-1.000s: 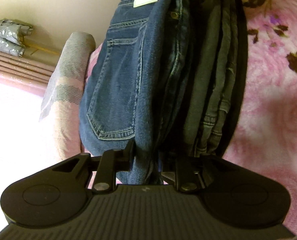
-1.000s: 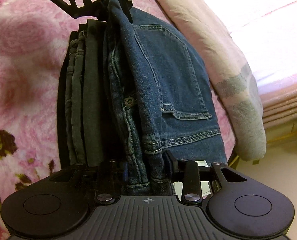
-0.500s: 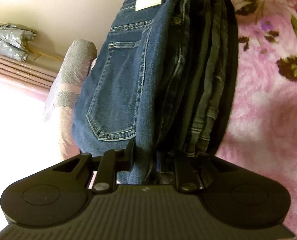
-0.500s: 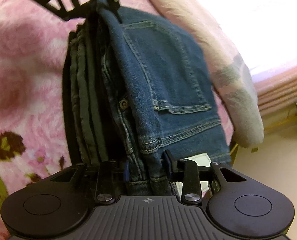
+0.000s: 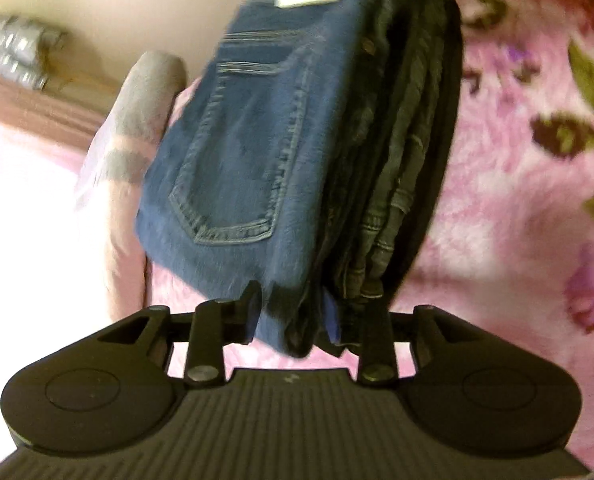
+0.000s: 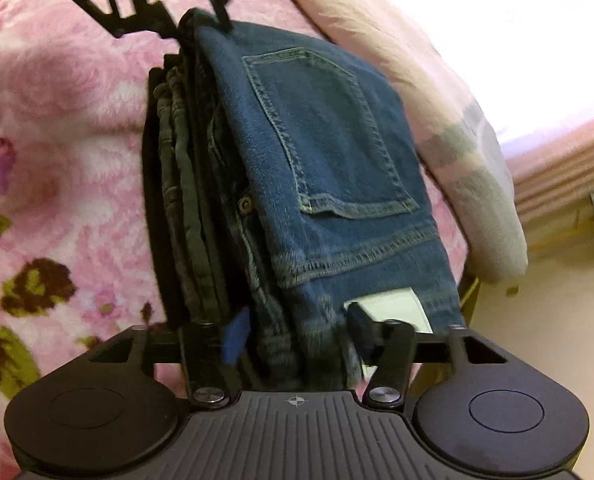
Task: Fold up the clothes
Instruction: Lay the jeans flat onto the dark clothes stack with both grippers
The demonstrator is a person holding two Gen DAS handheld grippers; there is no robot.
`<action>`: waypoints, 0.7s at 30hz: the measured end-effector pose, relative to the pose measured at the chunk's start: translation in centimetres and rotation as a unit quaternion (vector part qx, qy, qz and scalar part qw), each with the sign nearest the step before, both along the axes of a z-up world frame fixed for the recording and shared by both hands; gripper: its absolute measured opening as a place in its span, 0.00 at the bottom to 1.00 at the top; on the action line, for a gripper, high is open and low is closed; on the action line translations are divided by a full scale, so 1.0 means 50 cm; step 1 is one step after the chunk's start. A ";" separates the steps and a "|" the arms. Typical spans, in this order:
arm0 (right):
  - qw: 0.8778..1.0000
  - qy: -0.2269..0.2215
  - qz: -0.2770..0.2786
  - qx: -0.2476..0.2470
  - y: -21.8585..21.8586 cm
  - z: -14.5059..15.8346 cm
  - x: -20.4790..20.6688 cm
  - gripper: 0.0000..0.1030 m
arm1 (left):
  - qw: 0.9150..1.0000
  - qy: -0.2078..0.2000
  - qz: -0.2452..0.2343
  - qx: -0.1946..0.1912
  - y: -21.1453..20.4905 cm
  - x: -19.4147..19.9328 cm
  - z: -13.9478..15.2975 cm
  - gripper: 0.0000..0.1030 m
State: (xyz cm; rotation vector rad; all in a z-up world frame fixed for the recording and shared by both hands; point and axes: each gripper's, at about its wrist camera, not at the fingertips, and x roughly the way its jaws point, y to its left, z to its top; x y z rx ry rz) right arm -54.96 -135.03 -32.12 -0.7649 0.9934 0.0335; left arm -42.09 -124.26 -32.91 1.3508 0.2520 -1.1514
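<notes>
A folded pair of blue jeans point(image 5: 253, 152) with a back pocket and a white label lies on top of a stack of folded dark jeans point(image 5: 401, 168) on the pink flowered blanket. My left gripper point(image 5: 293, 312) holds one end of the blue jeans, its jaws spread a little around the thick fold. My right gripper point(image 6: 297, 332) is at the other end of the jeans point(image 6: 329, 168), jaws also parted around the fold near the label. The left gripper also shows in the right wrist view point(image 6: 153, 4), at the far end.
The pink flowered blanket point(image 5: 517, 200) covers the bed. A pink and grey pillow point(image 6: 449, 128) lies beside the jeans at the bed's edge. Beyond it are a beige floor point(image 6: 545, 360) and a silver duct point(image 5: 13, 52) by the wall.
Both grippers' jaws have widened around the blue jeans. The stack has come down onto the blanket, and the left view is blurred by movement.
</notes>
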 end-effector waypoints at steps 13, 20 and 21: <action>0.918 -0.093 -0.254 0.290 -0.135 0.112 0.026 0.58 | 0.981 0.148 0.108 -0.070 -0.074 0.016 0.039 0.25; 0.891 -0.054 -0.300 0.337 -0.189 0.058 0.047 0.58 | 0.987 0.137 0.077 -0.036 -0.083 0.008 0.035 0.23; 0.888 -0.061 -0.305 0.340 -0.197 0.073 0.049 0.57 | 0.985 0.144 0.083 -0.040 -0.084 0.013 0.048 0.24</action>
